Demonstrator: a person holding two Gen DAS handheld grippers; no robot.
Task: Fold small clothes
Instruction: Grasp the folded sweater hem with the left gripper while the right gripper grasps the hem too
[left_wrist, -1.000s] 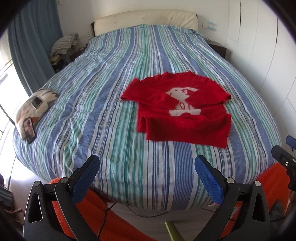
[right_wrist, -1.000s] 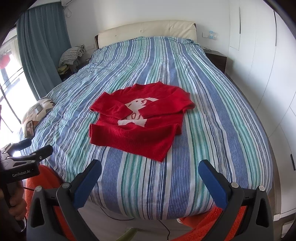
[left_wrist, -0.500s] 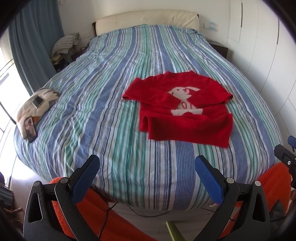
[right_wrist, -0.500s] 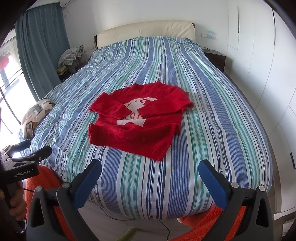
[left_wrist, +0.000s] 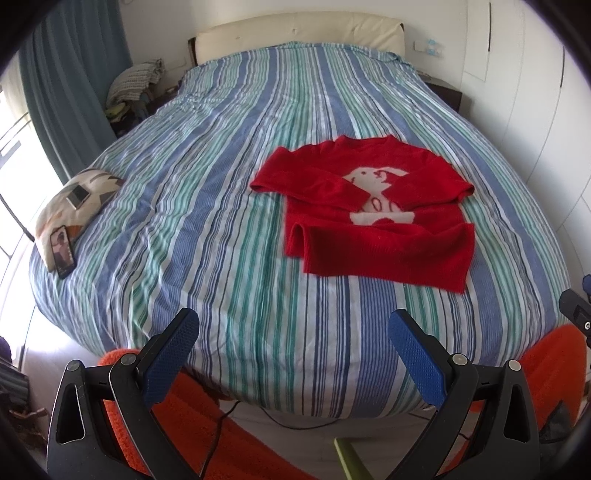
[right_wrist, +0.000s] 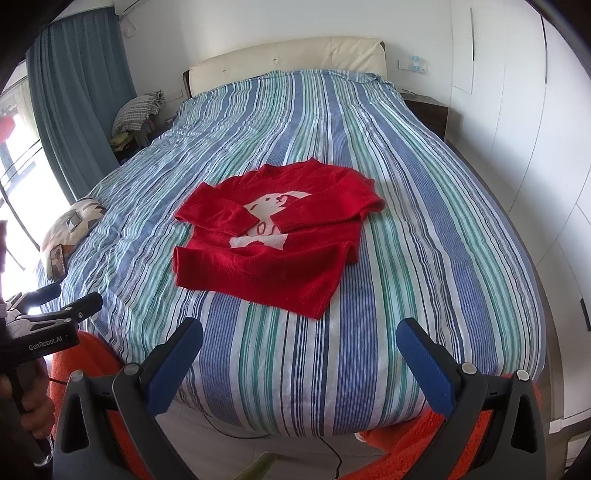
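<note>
So the bed (left_wrist: 229, 206) takes up pretty much everything here, covered in a blue, green and white striped duvet, with a cream padded headboard (right_wrist: 288, 61) at the far end. A teal curtain (right_wrist: 77, 103) hangs by the window on the left side, and white wardrobe doors (right_wrist: 517, 129) run along the right wall.

The red sweater (left_wrist: 373, 210) is lying flat on the duvet, in the near half of the bed and a bit right of the middle in the left wrist view. Both sleeves are folded in across the chest, partly covering a white animal design on the front, and the bottom hem looks turned up toward the sleeves, its left end doubled over.

Over on the left edge of the bed there's a patterned cushion (left_wrist: 74, 199) with a phone (left_wrist: 62, 251) lying on its near end, screen lit.

Both tools hang back off the foot of the bed, well apart from the sweater. The left tool (left_wrist: 291, 354) has its blue-padded fingers spread wide with nothing between them. Same deal with the right tool (right_wrist: 299, 362), wide apart and empty. In the right wrist view you can also see a hand (right_wrist: 31, 410) wrapped around the left tool's handle.
</note>
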